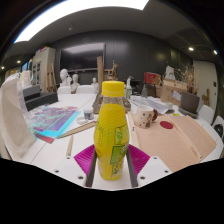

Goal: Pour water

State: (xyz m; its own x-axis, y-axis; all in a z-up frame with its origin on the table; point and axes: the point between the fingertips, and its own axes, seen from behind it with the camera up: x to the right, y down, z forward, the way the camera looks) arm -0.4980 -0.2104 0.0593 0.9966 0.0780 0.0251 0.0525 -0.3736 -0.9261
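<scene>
A yellow drink bottle [112, 130] with a yellow cap [113, 89] and a green-printed label stands upright between the fingers of my gripper [112, 162]. It fills the gap between them. The magenta pads [86, 157] press against its lower sides, left and right, so the gripper is shut on the bottle. The bottle's base is hidden low between the fingers. No cup for the water is plainly in view. A small brown and white object [145, 116] sits on the table [185, 142] just beyond the bottle to the right; I cannot tell what it is.
A colourful flat sheet [55, 120] and a wooden stick [78, 128] lie on the table to the left. A small red item [167, 125] lies to the right. A white chair back [12, 115] stands at the left. Shelves and clutter fill the far room.
</scene>
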